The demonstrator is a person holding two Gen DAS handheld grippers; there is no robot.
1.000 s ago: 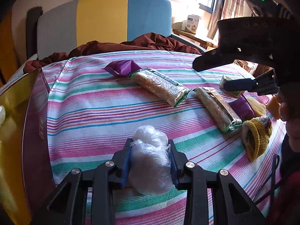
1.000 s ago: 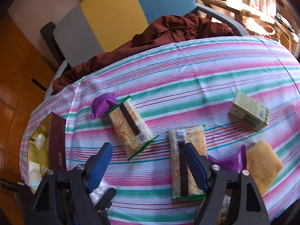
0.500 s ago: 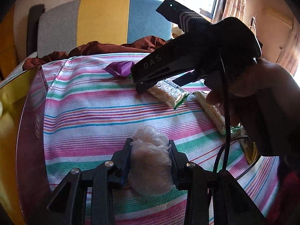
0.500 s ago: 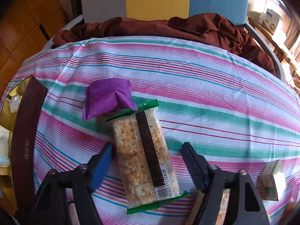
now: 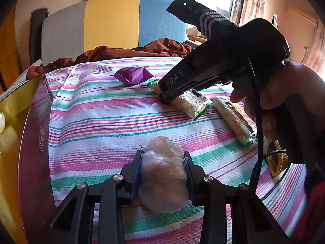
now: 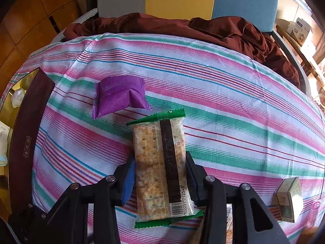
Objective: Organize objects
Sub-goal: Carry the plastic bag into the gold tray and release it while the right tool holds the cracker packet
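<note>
- Two grippers are in play over a striped tablecloth [image 6: 233, 93]; both are occupied with small food items.
- Left gripper [image 5: 162, 170]: jaws are set narrow and clamped on a clear plastic-wrapped bundle [image 5: 163, 174]. The bundle bulges forward beyond the tips and back behind the pads, so it is held at mid-body, probably to keep the soft wrap from slipping.
- Right gripper [image 6: 160, 174]: jaws are closing on a green-edged cracker packet [image 6: 160, 162]. The packet lies lengthwise between the pads, its far end reaching past the tips and its barcode end behind them; the pads appear to meet its long sides, though firm pressure cannot be confirmed.
- The across-the-width grip is judged sensible: the narrow dimension fits the jaws.
- A purple sachet [image 6: 118, 96] lies just beyond the right jaws, to their left, touching the packet's far end or nearly so.
- A maroon box [image 6: 26, 142] with gold interior sits far left of both jaw sets, likely the destination.
- A second cracker packet [image 5: 233, 120] and a small green carton [image 6: 288, 199] lie to the right, untouched.
</note>
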